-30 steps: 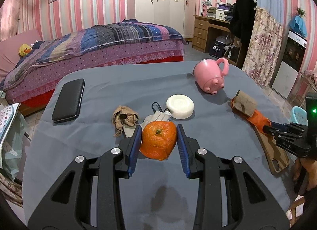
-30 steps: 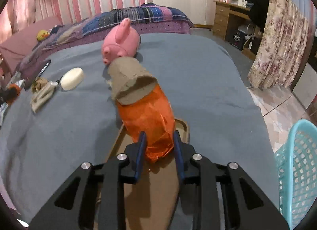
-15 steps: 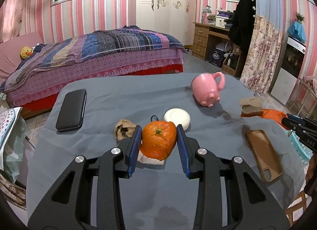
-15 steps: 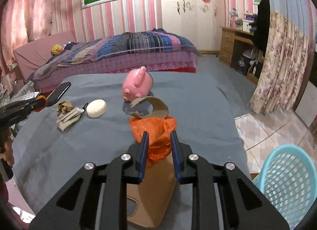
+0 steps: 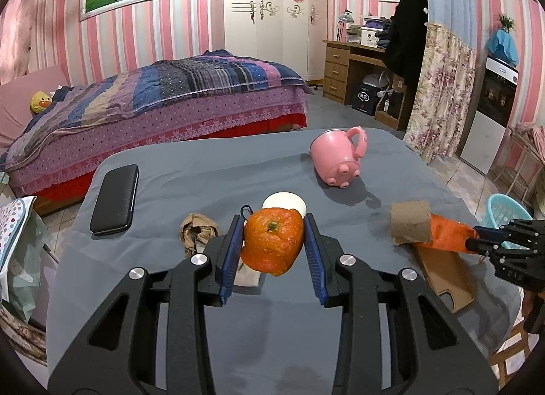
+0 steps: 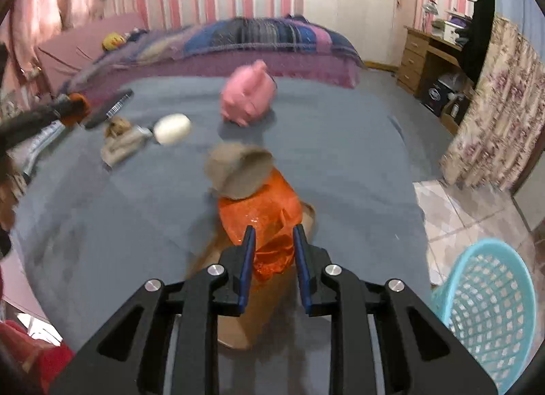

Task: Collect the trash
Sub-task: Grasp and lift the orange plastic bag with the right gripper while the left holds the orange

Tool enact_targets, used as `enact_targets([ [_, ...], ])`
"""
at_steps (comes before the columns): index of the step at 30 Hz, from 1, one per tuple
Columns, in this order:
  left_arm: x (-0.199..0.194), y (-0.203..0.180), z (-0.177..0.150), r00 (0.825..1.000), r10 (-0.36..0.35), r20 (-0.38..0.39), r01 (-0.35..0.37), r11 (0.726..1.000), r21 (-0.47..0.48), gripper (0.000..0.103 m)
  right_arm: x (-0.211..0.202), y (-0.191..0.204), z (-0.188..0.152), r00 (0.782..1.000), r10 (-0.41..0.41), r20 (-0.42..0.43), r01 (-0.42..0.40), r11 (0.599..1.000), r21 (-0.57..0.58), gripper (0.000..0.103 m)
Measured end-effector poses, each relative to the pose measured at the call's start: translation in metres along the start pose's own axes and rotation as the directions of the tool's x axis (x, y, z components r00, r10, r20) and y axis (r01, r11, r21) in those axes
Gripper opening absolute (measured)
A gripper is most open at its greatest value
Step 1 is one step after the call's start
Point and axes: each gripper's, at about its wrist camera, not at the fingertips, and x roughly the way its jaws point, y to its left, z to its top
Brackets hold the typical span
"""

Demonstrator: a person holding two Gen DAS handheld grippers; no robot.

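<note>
Orange peel (image 5: 273,241) pinched in left gripper (image 5: 274,252) is light, squashy; right gripper (image 6: 272,252), jaws opening, grips crinkly orange wrapper (image 6: 260,214), basket (image 6: 490,306) at 4 o'clock.

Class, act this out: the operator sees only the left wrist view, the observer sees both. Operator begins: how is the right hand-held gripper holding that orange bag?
Observer: The right hand-held gripper pinches the orange bag at its near end, with both pads pressed on it.
Operator: Where does the basket stand?
Observer: The blue basket stands on the tiled floor beside the table, to that gripper's right.
Operator: Anything in it?
Observer: Nothing shows in the part of its inside that is in view.
</note>
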Motion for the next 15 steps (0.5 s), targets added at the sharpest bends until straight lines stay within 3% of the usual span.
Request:
enact_targets([
  [1,0.001,0.000,-0.001,1.000,0.000,-0.002,0.000,1.000,0.000,0.035,-0.002,-0.005,0.000,1.000,-0.004,0.009,0.003,1.000,0.020,0.030],
  [3,0.004,0.003,-0.003,1.000,-0.003,-0.008,0.003,1.000,-0.008,0.034,-0.004,-0.007,0.000,0.999,-0.022,0.036,0.021,0.999,0.039,0.058],
  [4,0.005,0.005,-0.004,1.000,-0.005,-0.010,0.005,1.000,-0.010,0.035,-0.004,-0.007,0.000,0.999,-0.026,0.040,0.025,0.999,0.043,0.061],
  [11,0.013,0.016,-0.008,1.000,-0.001,-0.021,0.000,1.000,-0.015,0.035,0.025,0.012,0.020,0.996,-0.043,0.082,0.036,0.995,0.089,0.062],
  [15,0.017,0.023,-0.009,1.000,0.004,-0.030,-0.005,1.000,-0.023,0.035,0.053,0.022,0.030,0.997,-0.045,0.058,0.037,0.990,0.134,0.062],
])
